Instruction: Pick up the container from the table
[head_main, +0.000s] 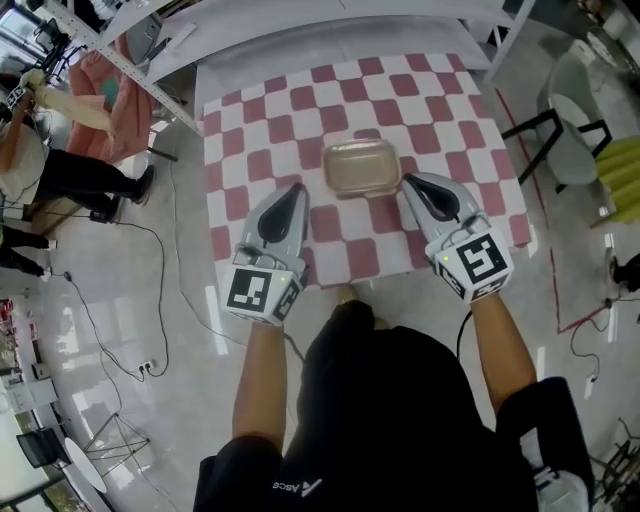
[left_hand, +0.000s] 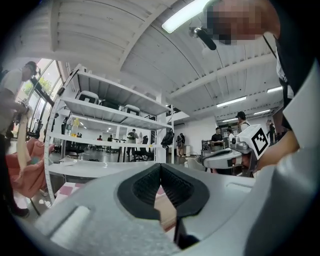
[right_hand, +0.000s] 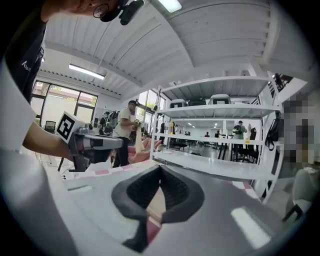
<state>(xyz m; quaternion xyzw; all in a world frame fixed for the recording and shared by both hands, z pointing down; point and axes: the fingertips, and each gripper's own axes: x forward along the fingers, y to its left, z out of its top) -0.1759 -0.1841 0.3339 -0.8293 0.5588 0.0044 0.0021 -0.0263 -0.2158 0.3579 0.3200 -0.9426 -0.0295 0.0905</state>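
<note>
The container (head_main: 362, 167), a shallow tan box with rounded corners and a lid on it, sits flat on the pink-and-white checked table (head_main: 250, 130). It lies just ahead of both sets of fingers and between them. The left gripper (head_main: 293, 192) has its tip near the container's near-left corner. The right gripper (head_main: 410, 184) has its tip close beside the near-right corner. From where I stand I can't say whether either tip touches the box, though a sliver of cloth seems to show on both sides.

Both pairs of fingers are clenched on nothing. In each gripper view the black ribbed pads (left_hand: 145, 186) meet along one seam, and only a tan-and-pink patch of what lies beyond shows under them. Nothing is pinched.

To me this is the approach, with the container framed but not yet gripped or lifted. As I see it, there are two ways to go on. Either the closed tips come inward against the two short sides and squeeze the box between them, or one pair of fingers spreads and takes the rim. Squeezing would need even pressure from both sides, since a light lidded box could skid on the cloth or tip.

Beyond the fingers stand white shelving (right_hand: 220, 112) and a few people.
</note>
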